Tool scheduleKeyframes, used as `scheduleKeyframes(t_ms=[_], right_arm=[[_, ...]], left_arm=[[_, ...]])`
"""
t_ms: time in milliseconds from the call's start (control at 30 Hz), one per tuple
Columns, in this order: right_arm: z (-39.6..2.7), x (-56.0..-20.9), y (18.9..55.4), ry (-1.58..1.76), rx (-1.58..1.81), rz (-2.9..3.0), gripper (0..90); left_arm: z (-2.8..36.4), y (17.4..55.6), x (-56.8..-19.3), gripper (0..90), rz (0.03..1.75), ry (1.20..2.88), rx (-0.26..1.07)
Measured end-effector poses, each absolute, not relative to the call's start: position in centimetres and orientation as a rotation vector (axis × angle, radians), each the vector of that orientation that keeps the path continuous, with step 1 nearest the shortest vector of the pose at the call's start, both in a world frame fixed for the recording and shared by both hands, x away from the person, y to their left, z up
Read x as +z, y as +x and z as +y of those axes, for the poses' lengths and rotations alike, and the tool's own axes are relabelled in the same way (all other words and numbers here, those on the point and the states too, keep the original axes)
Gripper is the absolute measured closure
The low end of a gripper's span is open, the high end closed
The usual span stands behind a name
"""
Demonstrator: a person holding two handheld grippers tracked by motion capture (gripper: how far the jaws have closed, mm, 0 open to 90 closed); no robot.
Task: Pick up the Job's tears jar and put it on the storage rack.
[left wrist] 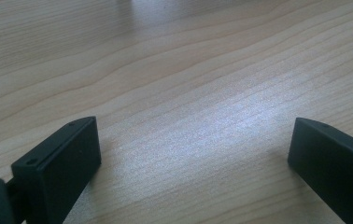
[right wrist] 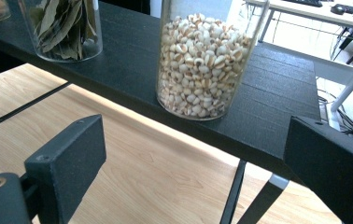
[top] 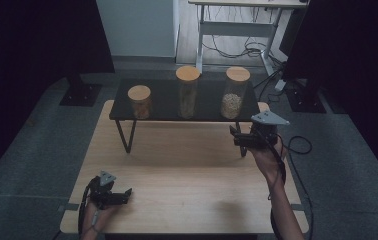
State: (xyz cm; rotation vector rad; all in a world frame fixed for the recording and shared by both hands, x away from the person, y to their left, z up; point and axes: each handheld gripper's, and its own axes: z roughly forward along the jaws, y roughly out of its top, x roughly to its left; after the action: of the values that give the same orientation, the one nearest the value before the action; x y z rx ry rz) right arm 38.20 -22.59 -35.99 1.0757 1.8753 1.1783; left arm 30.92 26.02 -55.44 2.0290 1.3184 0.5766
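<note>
right gripper (top: 233, 135): I have it raised in front of the black shelf (top: 167, 111), jaws released, nothing between them, pointed at the jar of pale grains (right wrist: 202, 65)
jar of pale grains: stands upright on the shelf's right end, wooden lid on, near my right gripper but apart from it
leaf jar (right wrist: 65, 28): mid shelf, upright
short jar (top: 140, 101): left end of shelf
left gripper (top: 126, 194): I rest it low over the desk (left wrist: 174, 93) near the front left corner, jaws released, bare wood between
</note>
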Motion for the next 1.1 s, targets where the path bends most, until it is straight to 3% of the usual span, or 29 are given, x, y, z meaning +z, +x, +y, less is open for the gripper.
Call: scheduleKeyframes(t_ms=[1100], right_arm=[[-23.7, -38.7, 36.3, 1.108, 1.174, 1.890, 5.5]], left_arm=[[26.0, 30.9, -55.4, 2.1, 1.320, 2.035, 0.573]])
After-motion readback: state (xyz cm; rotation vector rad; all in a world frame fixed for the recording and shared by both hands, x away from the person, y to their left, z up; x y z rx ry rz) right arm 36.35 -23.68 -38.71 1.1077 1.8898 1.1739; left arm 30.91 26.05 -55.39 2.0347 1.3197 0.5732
